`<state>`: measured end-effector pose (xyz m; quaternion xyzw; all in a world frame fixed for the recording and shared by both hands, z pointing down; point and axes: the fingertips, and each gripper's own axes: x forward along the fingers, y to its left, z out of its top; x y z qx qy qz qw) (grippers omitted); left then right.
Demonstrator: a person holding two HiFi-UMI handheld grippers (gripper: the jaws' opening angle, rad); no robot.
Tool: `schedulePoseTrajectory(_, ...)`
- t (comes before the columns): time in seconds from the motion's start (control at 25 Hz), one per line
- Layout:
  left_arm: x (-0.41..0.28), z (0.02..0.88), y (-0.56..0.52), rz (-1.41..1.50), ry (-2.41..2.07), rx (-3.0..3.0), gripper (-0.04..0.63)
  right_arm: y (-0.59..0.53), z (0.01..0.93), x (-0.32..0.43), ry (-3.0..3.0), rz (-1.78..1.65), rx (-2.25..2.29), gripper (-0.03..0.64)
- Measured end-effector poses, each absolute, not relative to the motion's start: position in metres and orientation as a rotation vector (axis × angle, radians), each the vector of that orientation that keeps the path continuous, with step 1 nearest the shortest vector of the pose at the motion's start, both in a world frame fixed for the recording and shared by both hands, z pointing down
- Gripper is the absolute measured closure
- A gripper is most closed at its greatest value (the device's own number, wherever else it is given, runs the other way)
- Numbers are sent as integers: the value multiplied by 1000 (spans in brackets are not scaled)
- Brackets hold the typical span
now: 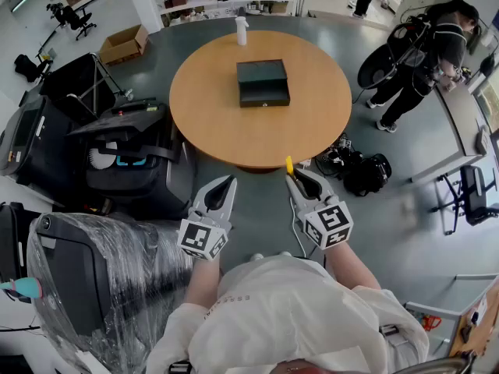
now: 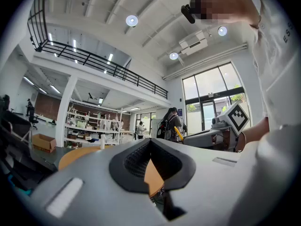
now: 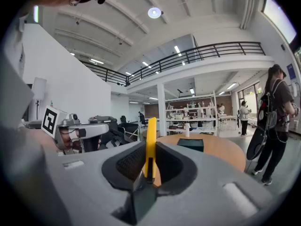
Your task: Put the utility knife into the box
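A dark closed box (image 1: 263,82) lies near the middle of a round wooden table (image 1: 226,131), with a white bottle (image 1: 242,29) at the table's far edge. My right gripper (image 1: 293,177) is held above the floor short of the table's near edge, shut on a yellow utility knife (image 1: 289,164). In the right gripper view the knife (image 3: 150,145) stands upright between the pads, and the box (image 3: 190,144) shows ahead on the table (image 3: 225,154). My left gripper (image 1: 228,182) hovers beside it, shut (image 2: 150,142), with nothing in it.
Black cases and a cart (image 1: 129,154) stand left of the table, with plastic-wrapped equipment (image 1: 86,287) nearer me. Black bags and cables (image 1: 362,174) lie on the floor at right. A person with a backpack (image 1: 425,53) stands by a desk at far right. A cardboard box (image 1: 123,44) sits far left.
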<state>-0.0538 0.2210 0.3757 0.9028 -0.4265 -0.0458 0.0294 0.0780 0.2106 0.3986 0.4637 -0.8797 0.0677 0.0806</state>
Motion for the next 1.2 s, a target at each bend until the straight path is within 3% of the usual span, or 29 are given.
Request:
schedulePoseTrajectory(0.56, -68, 402, 171, -127, -1275, 2765, 578, 160, 418, 59, -2637, 302, 1396, 563)
schedulePoseTrajectory(1.2, -24, 398, -44, -86, -1367, 2730, 580, -65, 428, 103, -2664, 333, 1293, 563)
